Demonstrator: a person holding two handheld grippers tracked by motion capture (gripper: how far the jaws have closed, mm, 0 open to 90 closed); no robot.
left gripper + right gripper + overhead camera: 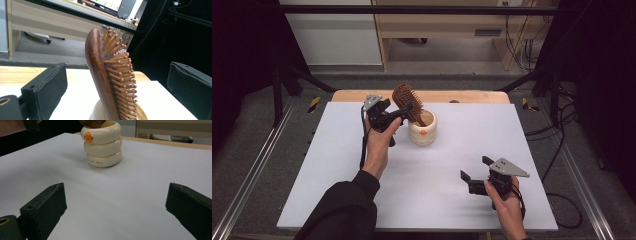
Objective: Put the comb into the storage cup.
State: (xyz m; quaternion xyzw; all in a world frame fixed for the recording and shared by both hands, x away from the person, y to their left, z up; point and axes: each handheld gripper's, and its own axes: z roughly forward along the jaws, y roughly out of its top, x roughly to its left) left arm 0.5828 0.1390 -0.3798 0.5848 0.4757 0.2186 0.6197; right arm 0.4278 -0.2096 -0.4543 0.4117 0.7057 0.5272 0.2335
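Note:
A brown wooden hairbrush (406, 99) stands handle-down in a cream ringed cup (422, 131) with an orange mark, at the back middle of the white mat (337, 165). My left gripper (404, 111) is open at the brush head. In the left gripper view the brush (100, 75) rises from the cup (96, 113) between the wide-apart jaws, touching neither. My right gripper (475, 168) rests open near the front right, with nothing between its jaws. In the right gripper view the cup (103, 145) stands ahead, well beyond the jaws.
The white mat covers a wooden table (472, 96) whose back edge shows behind the cup. Black frame bars (287, 80) and cables (557, 150) flank the table. Bare mat lies between the cup and my right gripper.

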